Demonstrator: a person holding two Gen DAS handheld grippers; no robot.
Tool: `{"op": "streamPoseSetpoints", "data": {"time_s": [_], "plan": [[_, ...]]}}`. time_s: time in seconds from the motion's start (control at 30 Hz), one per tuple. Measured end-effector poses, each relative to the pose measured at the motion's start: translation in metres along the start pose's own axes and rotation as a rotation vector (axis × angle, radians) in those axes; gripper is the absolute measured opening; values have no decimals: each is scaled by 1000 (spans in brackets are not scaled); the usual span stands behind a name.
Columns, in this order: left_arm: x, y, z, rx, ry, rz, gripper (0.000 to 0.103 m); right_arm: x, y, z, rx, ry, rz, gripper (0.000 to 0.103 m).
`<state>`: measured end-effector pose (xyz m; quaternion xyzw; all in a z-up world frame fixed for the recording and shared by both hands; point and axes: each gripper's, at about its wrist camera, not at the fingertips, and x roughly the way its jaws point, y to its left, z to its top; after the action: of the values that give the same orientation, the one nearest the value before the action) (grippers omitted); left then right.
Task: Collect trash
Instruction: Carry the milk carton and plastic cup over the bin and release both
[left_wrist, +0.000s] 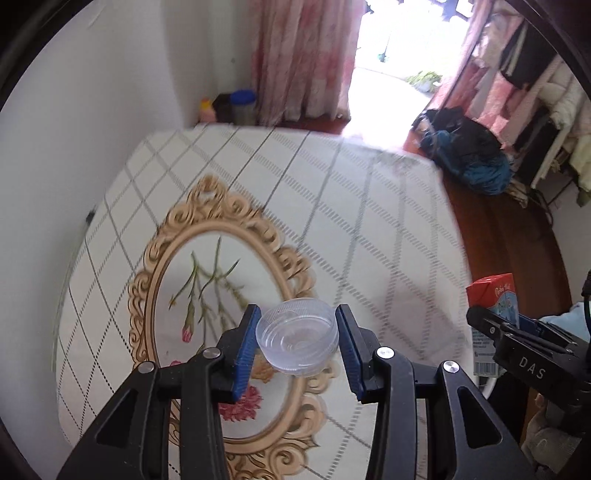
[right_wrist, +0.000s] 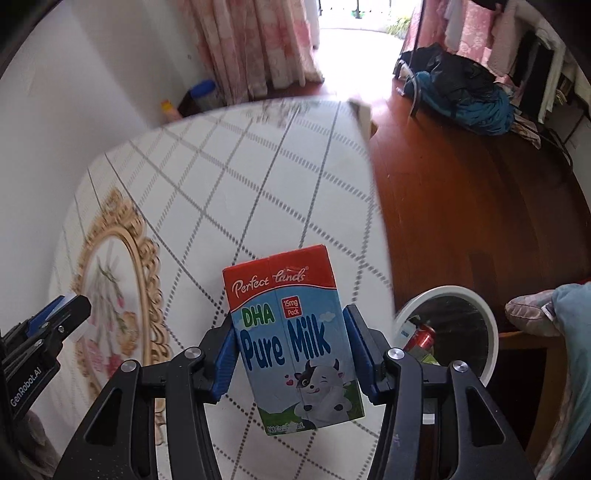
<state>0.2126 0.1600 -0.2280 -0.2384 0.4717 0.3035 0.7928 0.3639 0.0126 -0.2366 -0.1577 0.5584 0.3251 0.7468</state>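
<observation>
My left gripper is shut on a small clear plastic cup and holds it above the table. My right gripper is shut on a blue and red Pure Milk carton, held upright above the table's right part. The carton also shows at the right edge of the left wrist view. A white-rimmed trash bin stands on the floor just right of the table, with a red can and other scraps inside. The left gripper shows at the left edge of the right wrist view.
The table has a white checked cloth with a gold oval floral print. A white wall is at the left. Jars and a pink curtain stand behind. Red wooden floor, a heap of dark clothes and a clothes rack lie to the right.
</observation>
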Motion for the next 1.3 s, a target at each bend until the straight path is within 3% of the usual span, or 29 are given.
{"op": "streamPoseSetpoints", "data": {"time_s": [0.3, 0.5, 0.63, 0.77, 1.0, 1.07, 1.13, 1.2, 1.23, 1.3], "plan": [[-63, -87, 23, 112, -84, -143, 38, -89, -75, -1, 126, -137, 34, 55], [-60, -169, 18, 189, -44, -264, 38, -121, -162, -24, 229, -168, -19, 55], [-24, -229, 4, 234, 68, -352, 38, -114, -229, -49, 304, -130, -80, 55], [36, -282, -16, 270, 246, -411, 38, -84, -284, -76, 377, -50, -114, 55], [135, -329, -41, 277, 528, -444, 38, -13, -341, -110, 468, 77, -89, 55], [150, -332, -42, 264, 561, -435, 39, 7, -349, -117, 484, 103, -73, 55], [160, -331, -44, 266, 565, -403, 50, 24, -353, -121, 496, 122, -66, 55], [164, -331, -43, 256, 557, -393, 89, 33, -354, -122, 502, 132, -61, 56], [168, -324, -43, 242, 550, -389, 95, 37, -356, -124, 511, 135, -53, 56], [170, -319, -41, 235, 546, -374, 95, 44, -362, -124, 535, 139, -27, 56]]}}
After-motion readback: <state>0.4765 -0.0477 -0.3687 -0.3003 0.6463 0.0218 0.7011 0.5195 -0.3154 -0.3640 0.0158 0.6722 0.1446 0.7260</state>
